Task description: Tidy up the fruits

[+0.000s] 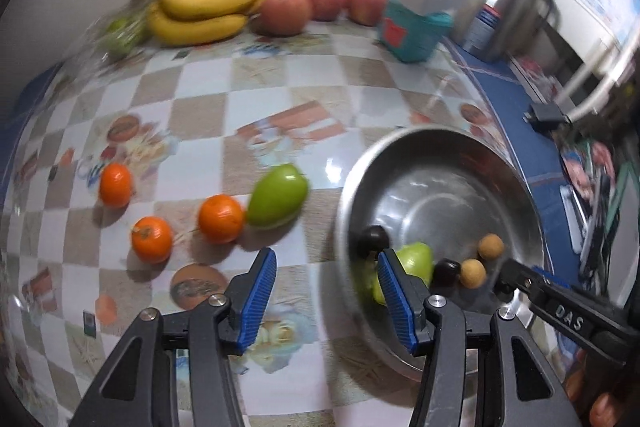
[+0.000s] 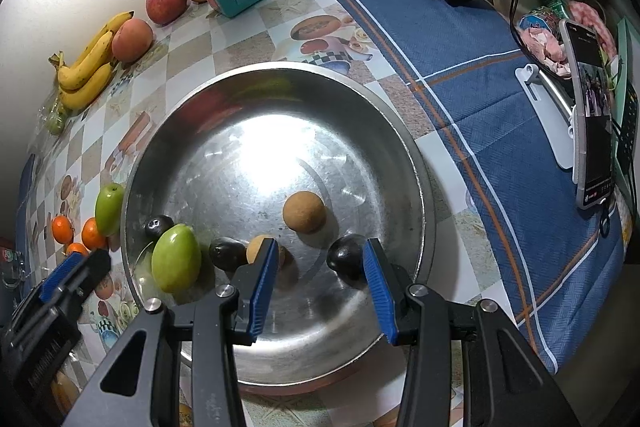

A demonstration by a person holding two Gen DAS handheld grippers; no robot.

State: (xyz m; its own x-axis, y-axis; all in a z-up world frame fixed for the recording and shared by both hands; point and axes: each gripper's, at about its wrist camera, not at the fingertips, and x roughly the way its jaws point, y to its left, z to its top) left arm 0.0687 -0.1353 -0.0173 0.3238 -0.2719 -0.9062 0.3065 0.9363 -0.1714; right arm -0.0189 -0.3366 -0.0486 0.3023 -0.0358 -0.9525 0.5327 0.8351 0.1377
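Sitting inside the metal bowl [image 2: 416, 195], a green fruit [image 2: 176, 259] lies by the near-left wall. The left gripper [image 1: 326, 291] hangs over the bowl's left rim, jaws spread, nothing between them. The right gripper [image 2: 320, 287] hangs above the bowl, jaws spread, a dark fruit [image 2: 344, 259] just past them, untouched.

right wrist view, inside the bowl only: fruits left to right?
Small dark fruit → green fruit → second dark fruit → tan fruit partly behind a finger → larger tan fruit → third dark fruit, all in the steel bowl.
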